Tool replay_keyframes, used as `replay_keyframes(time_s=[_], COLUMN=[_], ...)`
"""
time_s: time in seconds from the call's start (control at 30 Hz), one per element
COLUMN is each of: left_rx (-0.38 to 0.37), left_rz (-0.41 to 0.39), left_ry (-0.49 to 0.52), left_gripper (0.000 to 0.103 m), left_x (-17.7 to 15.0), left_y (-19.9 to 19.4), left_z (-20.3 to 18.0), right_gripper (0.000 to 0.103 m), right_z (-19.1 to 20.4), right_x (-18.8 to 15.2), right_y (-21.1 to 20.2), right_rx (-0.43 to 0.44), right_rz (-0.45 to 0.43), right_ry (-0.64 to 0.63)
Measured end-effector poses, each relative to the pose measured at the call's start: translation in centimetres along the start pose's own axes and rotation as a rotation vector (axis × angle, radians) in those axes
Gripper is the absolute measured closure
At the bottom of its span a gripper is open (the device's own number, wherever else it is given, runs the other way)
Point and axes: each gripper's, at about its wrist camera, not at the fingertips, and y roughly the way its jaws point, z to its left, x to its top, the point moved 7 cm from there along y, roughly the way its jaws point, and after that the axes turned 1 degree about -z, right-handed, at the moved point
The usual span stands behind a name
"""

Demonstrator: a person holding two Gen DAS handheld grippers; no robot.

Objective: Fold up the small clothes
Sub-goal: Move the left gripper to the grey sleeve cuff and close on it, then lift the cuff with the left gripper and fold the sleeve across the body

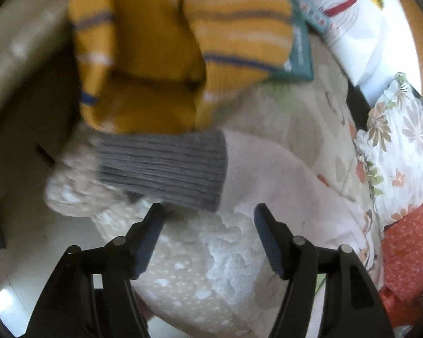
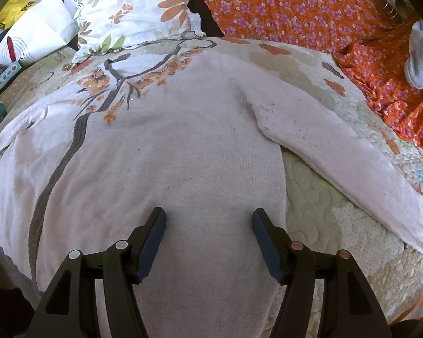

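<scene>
A pale pink sweater (image 2: 160, 152) with a brown branch and orange flowers lies flat on the quilted bed cover (image 2: 324, 214). One sleeve (image 2: 338, 157) stretches out toward the lower right. My right gripper (image 2: 208, 214) hovers open over the sweater's lower body, with nothing between its fingers. In the left wrist view the other sleeve (image 1: 282, 174) ends in a grey ribbed cuff (image 1: 166, 166), lying just beyond my left gripper (image 1: 208, 209). That gripper is open, its fingers apart over the bed cover (image 1: 200, 267), and holds nothing.
A blurred mustard striped knit garment (image 1: 160, 56) lies past the cuff. A floral pillow (image 2: 135, 11), an orange flowered cloth (image 2: 310, 11), a white bag (image 1: 347, 33) and a teal box (image 1: 299, 56) ring the sweater. The bed's edge and the floor (image 1: 28, 267) are at left.
</scene>
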Motion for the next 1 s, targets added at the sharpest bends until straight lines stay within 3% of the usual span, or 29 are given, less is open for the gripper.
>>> replay_keyframes(time_s=[0.07,0.1,0.27,0.3,0.37,0.4,0.57,0.73,0.9,1.0], left_rx=[0.015,0.022,0.06,0.065,0.069,0.025,-0.081,-0.193,-0.318,-0.336], left_rz=[-0.027,-0.051,-0.111,-0.117,-0.131,-0.121,-0.173,-0.213,-0.193,-0.172], left_ry=[0.0,0.003,-0.024,-0.033,-0.028,-0.031,-0.022,0.07,0.272,0.422], left_gripper=[0.019,0.017,0.02,0.028,0.087,0.1,0.1,0.1,0.1,0.1], left_x=[0.4,0.8,1.7,1.8,2.2,2.2,2.0,1.2,-3.6,-8.0], left_y=[0.5,0.5,0.7,0.5,-0.1,-0.4,-2.8,-4.9,-4.9,-4.4], left_z=[-0.7,-1.1,-1.5,-1.3,-1.3,-1.5,-5.0,-12.1,-23.4,-28.1], right_gripper=[0.034,0.034,0.034,0.034,0.034,0.034,0.034,0.044,0.044,0.044], right_z=[0.0,0.0,0.0,0.0,0.1,0.1,0.3,0.0,-0.9,-1.3], right_x=[0.0,0.1,0.0,0.0,0.0,-0.1,0.2,1.9,4.3,4.9], right_y=[0.0,0.0,0.0,0.0,0.0,-0.1,0.0,-1.0,-3.7,-4.1], right_rx=[0.003,0.004,0.004,0.004,0.004,0.005,0.018,0.127,0.101,0.059], right_rz=[0.001,0.001,-0.008,-0.01,-0.016,-0.019,-0.006,0.056,-0.035,-0.071], right_ry=[-0.002,-0.003,-0.005,-0.006,-0.008,-0.011,-0.044,-0.072,-0.128,-0.168])
